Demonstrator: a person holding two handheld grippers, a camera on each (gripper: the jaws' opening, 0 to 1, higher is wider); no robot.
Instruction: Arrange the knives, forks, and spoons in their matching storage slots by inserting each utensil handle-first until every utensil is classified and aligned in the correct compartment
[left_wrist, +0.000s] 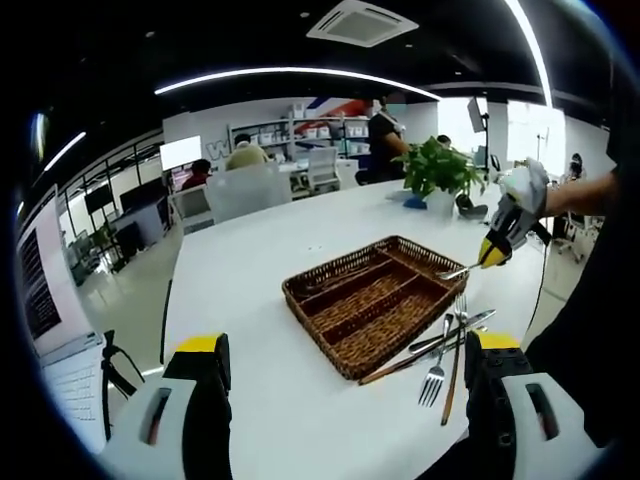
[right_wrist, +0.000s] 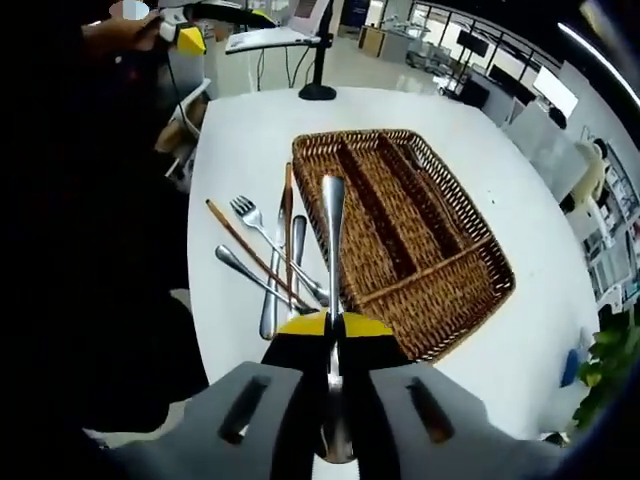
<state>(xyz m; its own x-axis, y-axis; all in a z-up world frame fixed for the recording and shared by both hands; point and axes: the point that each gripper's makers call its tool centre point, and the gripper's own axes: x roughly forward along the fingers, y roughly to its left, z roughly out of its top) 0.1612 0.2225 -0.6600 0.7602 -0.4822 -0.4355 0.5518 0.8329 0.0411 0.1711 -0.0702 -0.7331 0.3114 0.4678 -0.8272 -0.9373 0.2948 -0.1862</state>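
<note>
My left yellow-tipped gripper (left_wrist: 345, 370) is hanging with its jaws spread wide and nothing between them, low over the near edge of the round white table (left_wrist: 240, 270). Plenty of bare tabletop is lying open to its left and ahead of it. Beyond the jaws, the brown wicker cutlery tray with long divided slots (left_wrist: 365, 305) is sitting with all the slots I can see bare. Just right of the tray, a loose pile of steel cutlery (left_wrist: 445, 350) is lying close to the table's rim, a silver fork (left_wrist: 434, 375) and a brown wooden-handled piece (left_wrist: 452, 385) among them.

My right yellow-tipped gripper (right_wrist: 333, 322) is clamping a long silver steel utensil (right_wrist: 332, 215), its free end reaching out over the tray's (right_wrist: 440, 240) near-left rim; I cannot tell whether it is a knife or a spoon. In the left gripper view that gripper (left_wrist: 492, 255) is hovering above the tray's right corner.

The table is glossy and white. Behind it, a green potted plant (left_wrist: 438, 170) is standing at the far edge, and an office with desks, shelves and seated people is stretching away under strip lights.
</note>
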